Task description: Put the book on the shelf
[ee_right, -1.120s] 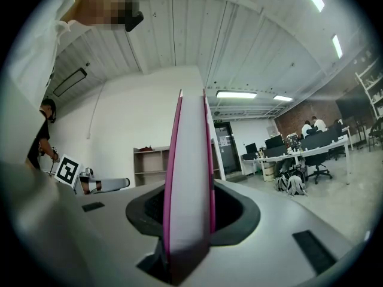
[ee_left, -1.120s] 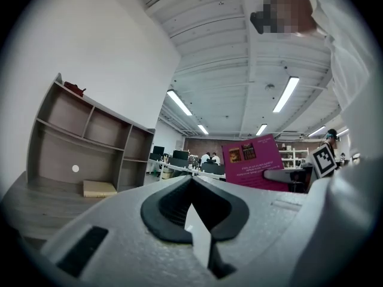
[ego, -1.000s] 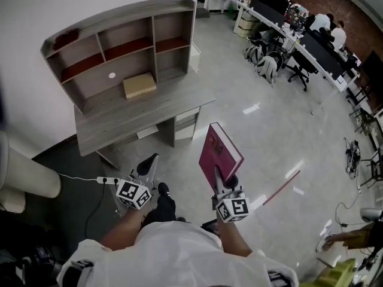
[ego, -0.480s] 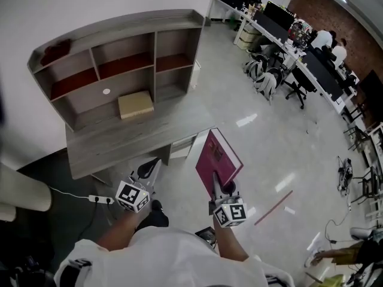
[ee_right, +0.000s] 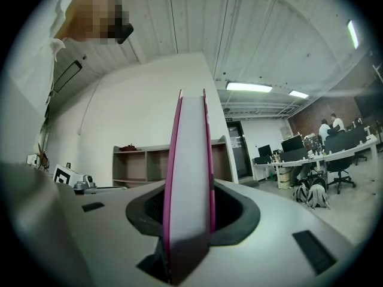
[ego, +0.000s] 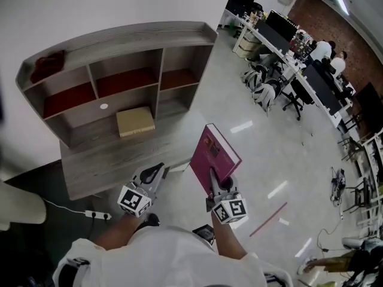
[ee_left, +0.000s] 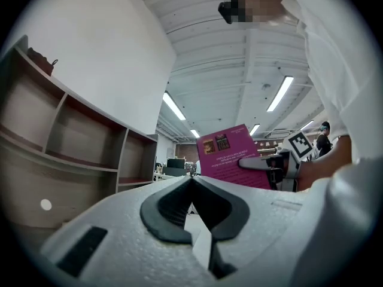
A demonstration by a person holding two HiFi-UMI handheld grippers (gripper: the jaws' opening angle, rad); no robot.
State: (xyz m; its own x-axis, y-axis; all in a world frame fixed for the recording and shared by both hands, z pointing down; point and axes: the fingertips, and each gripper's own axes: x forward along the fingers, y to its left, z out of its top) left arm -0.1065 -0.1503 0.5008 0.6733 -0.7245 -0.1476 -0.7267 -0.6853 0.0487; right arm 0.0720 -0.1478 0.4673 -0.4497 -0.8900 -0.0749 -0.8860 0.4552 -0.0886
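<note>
Plenty of open cubbies on that grey wooden shelf unit (ego: 119, 37) sitting at the back of the grey desk (ego: 114, 163), so finding a slot won't be your problem. I'd say you're mid-carry: the book hasn't reached the shelf yet.

The magenta hardcover book (ego: 213, 151) stands upright off the desk's front right corner, out over the floor and well apart from the cubbies. Your right gripper (ego: 213, 178) is clamped on its lower edge, one jaw on each cover, with the page block facing its camera. Your left gripper (ego: 154, 172) is pressed closed on nothing, hovering over the desk's front edge.

Next move, as I read it: bring the book forward and left across the desk, pick a cubby tall enough for it, and slide it in upright. It's only held at the bottom, so it could tip.

What's in the shelf unit:
- the wide lower bay holds a tan cardboard box (ego: 135, 122), resting on the desk
- the upper cubbies look empty
- a dark red object (ego: 48, 60) lies on the top board at the left; can't tell what it is
</note>
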